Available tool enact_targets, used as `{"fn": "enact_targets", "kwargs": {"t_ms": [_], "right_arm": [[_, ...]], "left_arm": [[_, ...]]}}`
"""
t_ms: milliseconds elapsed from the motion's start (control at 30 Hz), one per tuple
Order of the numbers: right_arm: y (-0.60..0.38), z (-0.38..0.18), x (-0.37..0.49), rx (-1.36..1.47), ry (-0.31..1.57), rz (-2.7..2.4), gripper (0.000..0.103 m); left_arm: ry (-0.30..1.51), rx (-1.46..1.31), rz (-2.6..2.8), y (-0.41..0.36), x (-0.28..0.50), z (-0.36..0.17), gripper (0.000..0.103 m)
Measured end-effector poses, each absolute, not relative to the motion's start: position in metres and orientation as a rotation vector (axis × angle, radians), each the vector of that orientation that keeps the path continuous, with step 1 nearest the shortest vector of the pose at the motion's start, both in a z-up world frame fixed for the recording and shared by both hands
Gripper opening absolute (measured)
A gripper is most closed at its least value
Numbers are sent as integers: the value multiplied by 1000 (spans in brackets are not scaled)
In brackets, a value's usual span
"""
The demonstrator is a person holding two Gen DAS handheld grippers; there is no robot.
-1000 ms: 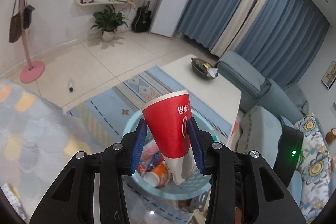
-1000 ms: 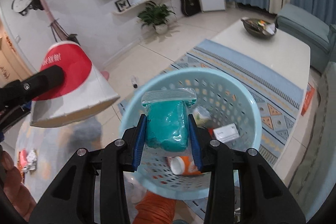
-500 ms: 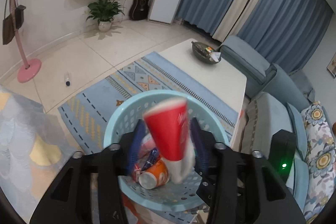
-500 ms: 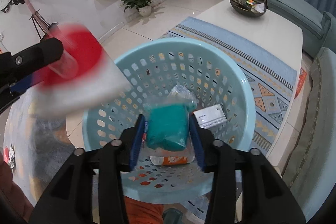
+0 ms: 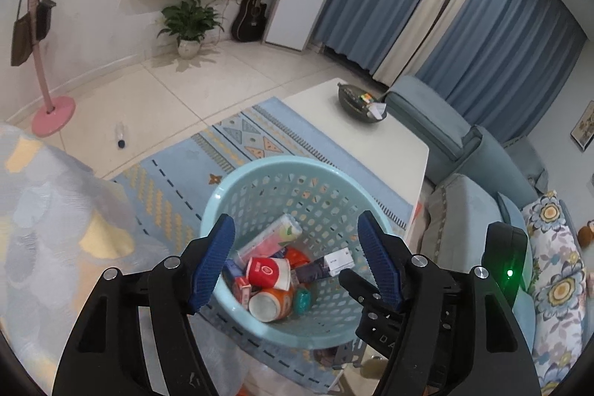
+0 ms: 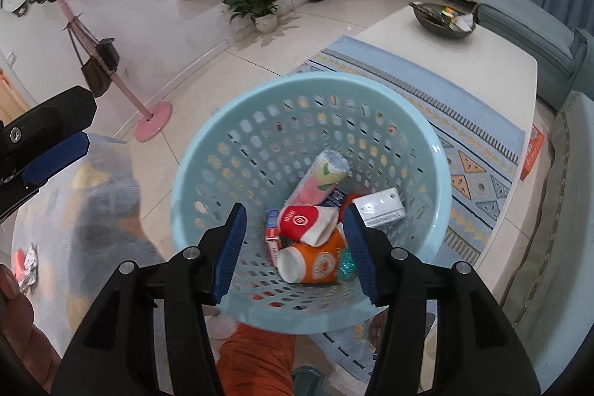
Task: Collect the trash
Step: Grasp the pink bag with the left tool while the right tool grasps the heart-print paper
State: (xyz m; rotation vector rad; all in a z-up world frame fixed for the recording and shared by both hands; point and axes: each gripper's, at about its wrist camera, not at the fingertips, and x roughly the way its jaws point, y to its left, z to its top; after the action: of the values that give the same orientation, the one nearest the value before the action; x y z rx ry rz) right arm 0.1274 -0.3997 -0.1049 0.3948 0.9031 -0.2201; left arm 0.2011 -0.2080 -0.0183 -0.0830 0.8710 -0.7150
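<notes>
Now both of my tongs hang over the pale blue basket (image 6: pixel 441 173), and each has just been opening with nothing left between its pads. My left tongs (image 5: pixel 297 262) stand spread and empty; the red paper cup (image 5: pixel 268 272) lies on its side on top of the heap inside. My right tongs (image 6: pixel 293 247) are likewise released; the small teal packet (image 6: pixel 348 264) has slid down low by the near right wall, beside the orange cup (image 6: pixel 315 260). A pink tube (image 6: pixel 321 180) and a white box (image 6: pixel 378 206) lie farther in.

From here I judge that the trouble would come from below and beside. The tongs' tips sit close to the near rim, so a careless pull back or sideways could catch the lip and tip the light basket, spilling what is already in. The red cup rests loosely on the pile and could roll if the basket is jolted. More scraps (image 6: pixel 29 264) lie on the patterned cloth at near left; reaching for them too fast risks my left arm sweeping the basket.
</notes>
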Motion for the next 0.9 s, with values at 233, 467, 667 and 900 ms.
{"fn": "enact_targets", "kwargs": {"t_ms": [233,467,667,900], "right_arm": [[-365,-66,121,338,841,-162,51],[-311,-21,114,263,755,-62,51],[-258,1,111,221,705,63,51],[-188,8,113,144,702,214,51]], "left_arm": [[781,-119,-683,-160,179,15,67],[686,-160,-598,-89,157,46,67],[646,-200,-467,-19,141,59,67],[661,-254,-259,80,134,53,67]]}}
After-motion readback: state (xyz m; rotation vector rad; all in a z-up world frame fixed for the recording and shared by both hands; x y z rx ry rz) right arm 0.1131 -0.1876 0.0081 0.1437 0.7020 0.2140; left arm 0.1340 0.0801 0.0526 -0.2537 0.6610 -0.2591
